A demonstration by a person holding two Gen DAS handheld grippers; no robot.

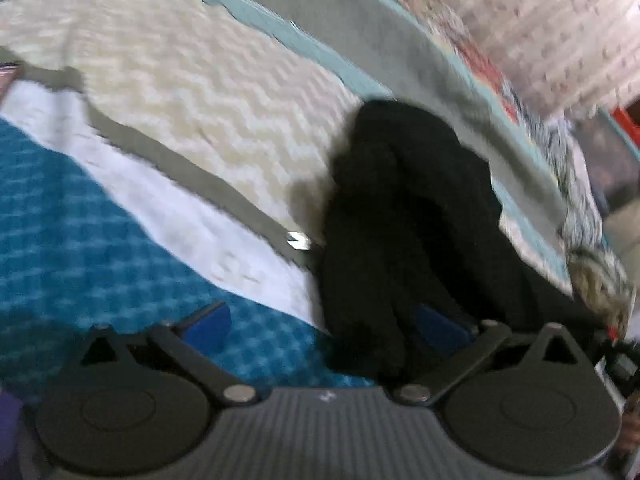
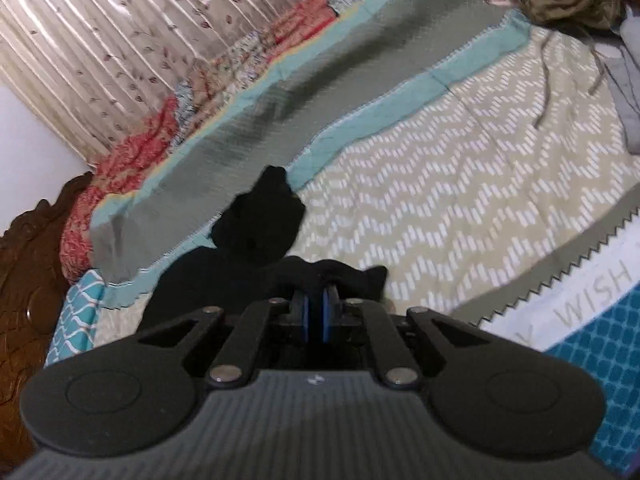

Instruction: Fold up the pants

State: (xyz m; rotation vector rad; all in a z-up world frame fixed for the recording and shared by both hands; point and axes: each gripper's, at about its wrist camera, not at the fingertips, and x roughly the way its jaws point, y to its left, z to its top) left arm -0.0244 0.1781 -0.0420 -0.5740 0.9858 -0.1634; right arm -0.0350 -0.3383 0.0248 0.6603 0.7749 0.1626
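1. Your left gripper [image 1: 322, 326] has its blue pads [image 1: 208, 322] spread wide over the bedspread [image 1: 208, 120]; the right-hand pad sits against the black pants [image 1: 404, 216], which seem only to brush it (the frame is blurred).
2. The pants lie bunched on the bedspread, beside its teal stripe [image 2: 360, 120].
3. Your right gripper [image 2: 315, 318] has its pads pressed nearly together, pinching a fold of the pants just ahead of the fingertips.
4. A wooden headboard [image 2: 28, 264] stands at far left.

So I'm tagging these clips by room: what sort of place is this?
Most likely a bedroom: the black pants lie on a bed with a patchwork bedspread, a carved wooden headboard and pleated floral curtain behind.
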